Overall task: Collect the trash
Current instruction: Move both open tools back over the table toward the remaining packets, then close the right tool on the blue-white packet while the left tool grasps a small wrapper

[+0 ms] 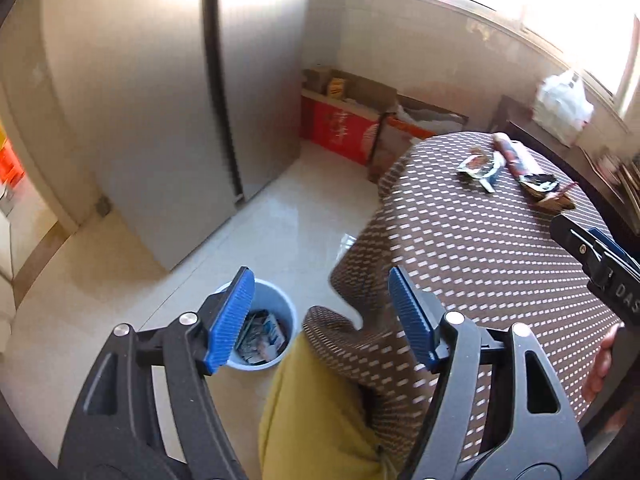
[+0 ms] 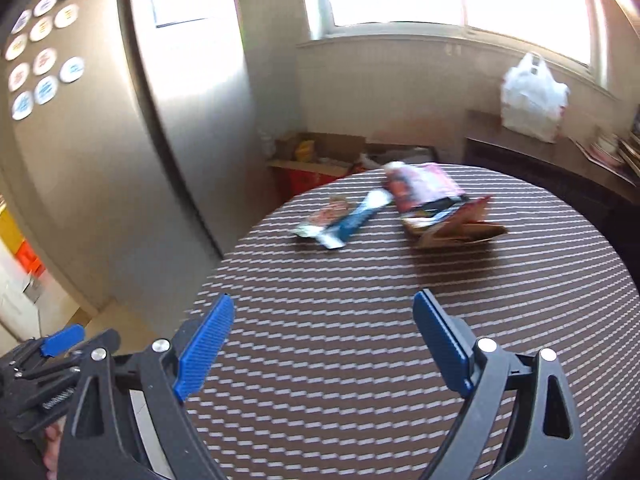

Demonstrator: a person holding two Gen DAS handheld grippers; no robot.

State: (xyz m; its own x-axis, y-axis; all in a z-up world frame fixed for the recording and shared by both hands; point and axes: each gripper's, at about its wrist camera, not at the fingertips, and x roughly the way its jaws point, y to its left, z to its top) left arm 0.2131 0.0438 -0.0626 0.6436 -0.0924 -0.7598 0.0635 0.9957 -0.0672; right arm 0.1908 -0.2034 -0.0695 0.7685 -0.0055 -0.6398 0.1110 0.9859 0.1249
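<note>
A pale blue bin (image 1: 276, 308) stands on the floor beside the table and holds several wrappers (image 1: 262, 338). My left gripper (image 1: 322, 320) hangs open above the gap between bin and table, with nothing between its blue pads. On the round table's brown patterned cloth (image 2: 360, 320) lie more wrappers: a blue-and-white one (image 2: 348, 220) beside a red-and-white one (image 2: 326, 216), and a pink packet (image 2: 424, 186) over torn brown cardboard (image 2: 464, 232). My right gripper (image 2: 324, 340) is open and empty over the near part of the table, well short of the trash. The same wrappers (image 1: 482, 166) appear in the left wrist view.
A tall grey fridge (image 1: 160, 100) with round magnets (image 2: 44, 48) stands at left. Open cardboard boxes (image 1: 348, 120) sit on the floor against the far wall. A white plastic bag (image 2: 534, 98) rests on a dark side table under the window. A yellow cloth (image 1: 316, 412) hangs below the table edge.
</note>
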